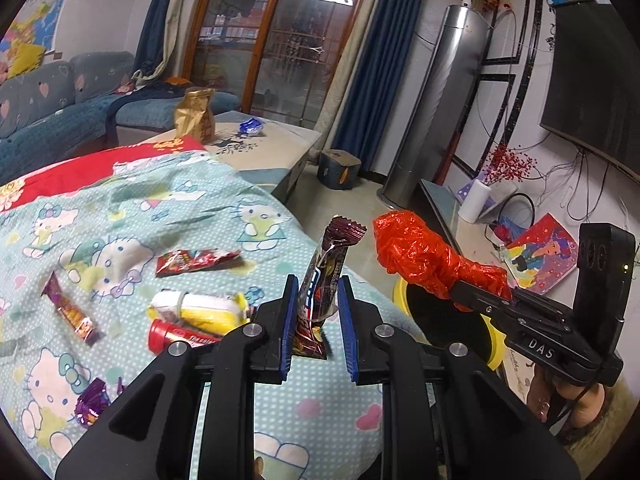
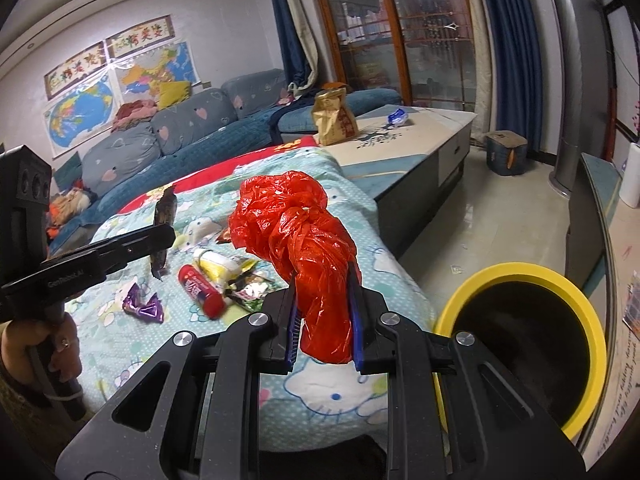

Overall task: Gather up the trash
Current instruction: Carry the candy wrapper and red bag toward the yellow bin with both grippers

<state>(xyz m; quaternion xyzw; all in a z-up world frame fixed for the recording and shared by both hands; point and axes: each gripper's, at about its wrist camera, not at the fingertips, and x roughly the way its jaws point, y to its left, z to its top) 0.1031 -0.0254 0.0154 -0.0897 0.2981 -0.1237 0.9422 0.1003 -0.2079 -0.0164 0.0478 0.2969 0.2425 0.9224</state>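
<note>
My left gripper is shut on a dark brown snack wrapper and holds it upright above the Hello Kitty blanket. My right gripper is shut on a crumpled red plastic bag; it also shows in the left wrist view. The right gripper with the bag is above the blanket's edge, left of the yellow-rimmed black bin, also seen in the left wrist view. Loose trash lies on the blanket: a red tube, a yellow-white packet, purple wrappers, a red wrapper.
A gold bag and a blue wrapper sit on the low table beyond the blanket. A blue sofa runs along the back wall. A TV stand stands right of the bin. Tiled floor lies between.
</note>
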